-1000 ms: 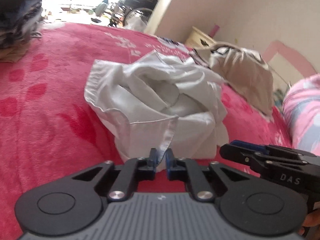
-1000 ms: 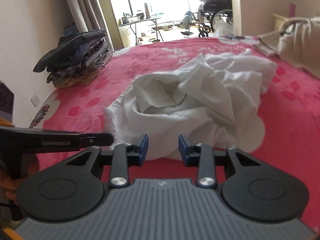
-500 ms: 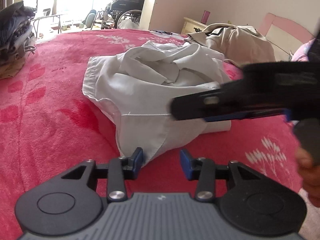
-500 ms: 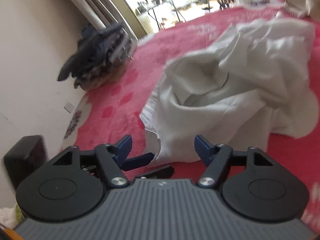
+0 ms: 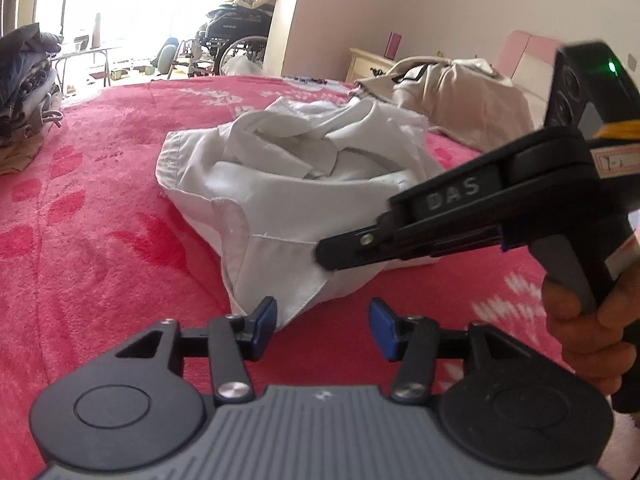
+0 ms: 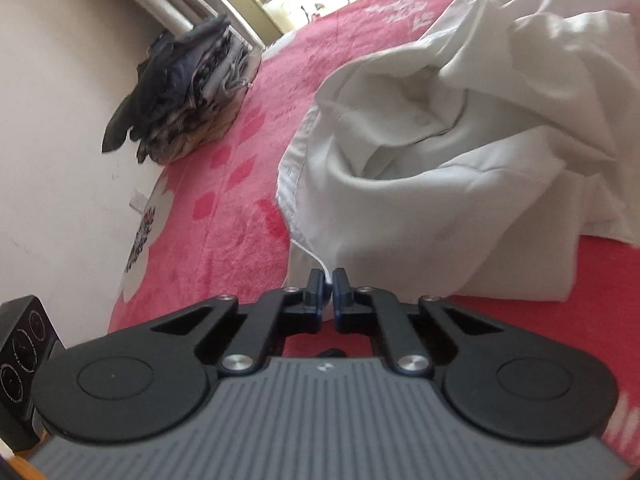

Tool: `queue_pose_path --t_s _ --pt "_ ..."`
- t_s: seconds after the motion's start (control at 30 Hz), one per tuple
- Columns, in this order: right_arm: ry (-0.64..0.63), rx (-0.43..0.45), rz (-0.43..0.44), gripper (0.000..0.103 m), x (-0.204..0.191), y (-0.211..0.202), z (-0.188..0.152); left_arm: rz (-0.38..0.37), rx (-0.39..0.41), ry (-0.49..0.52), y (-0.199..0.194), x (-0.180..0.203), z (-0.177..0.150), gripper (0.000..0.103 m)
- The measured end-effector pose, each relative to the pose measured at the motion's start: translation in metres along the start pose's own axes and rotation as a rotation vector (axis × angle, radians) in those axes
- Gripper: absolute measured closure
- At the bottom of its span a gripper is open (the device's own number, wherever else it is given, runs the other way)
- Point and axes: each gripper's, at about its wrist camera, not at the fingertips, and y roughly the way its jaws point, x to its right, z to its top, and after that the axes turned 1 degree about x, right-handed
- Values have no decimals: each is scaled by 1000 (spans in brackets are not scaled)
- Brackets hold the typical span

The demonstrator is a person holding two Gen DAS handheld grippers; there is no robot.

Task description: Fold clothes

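A crumpled white shirt point(image 5: 304, 184) lies on the red blanket point(image 5: 100, 248). My left gripper point(image 5: 323, 316) sits at the shirt's near corner, its jaws opening. That corner lies between the pads, close to the left fingertip point(image 5: 266, 312), and is not pinched. My right gripper point(image 5: 324, 254) reaches in from the right, held by a hand point(image 5: 580, 320), its tips closed on the shirt's near hem. In the right wrist view the right gripper point(image 6: 327, 280) is shut on a thin white edge of the shirt point(image 6: 440, 184).
A stack of dark folded clothes point(image 5: 24, 92) point(image 6: 188, 92) sits by the wall at the bed's left. A beige garment point(image 5: 460, 96) lies at the back right, with a nightstand point(image 5: 372, 64) and a wheelchair point(image 5: 236, 40) beyond. A black box point(image 6: 24, 356) stands off the bed.
My left gripper let go of the shirt's edge and opened. The right gripper swung in from the right, opened wide, then shut on the hem. The shirt settled lower.
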Motion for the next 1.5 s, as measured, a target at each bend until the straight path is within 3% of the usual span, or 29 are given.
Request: queue_pose_path --t_s 0.17,0.4,0.73,0.87,1.03,1.2,1.37,1.5 --pt "30 75 -3 101 10 -40 1 -46 30 -35 -17 1 9 46" --pt "58 125 10 102 16 -89 -6 -41 51 1 -29 7 23 45" --pt "97 148 -42 102 27 -147 -30 -96 2 306 -15 62 18 32" --pt "133 165 -82 102 43 -164 -31 -91 -7 320 0 76 16 32" --pt "258 163 -24 98 62 -159 -31 -83 -56 285 3 68 12 32" --pt "252 112 66 90 49 -125 -15 -75 -91 186 -23 38 8 32" --pt "204 72 90 79 32 -92 -3 -55 -69 -8 -56 -16 18 29" --pt "229 43 105 77 30 -76 -10 -36 -130 -142 -41 -62 25 29"
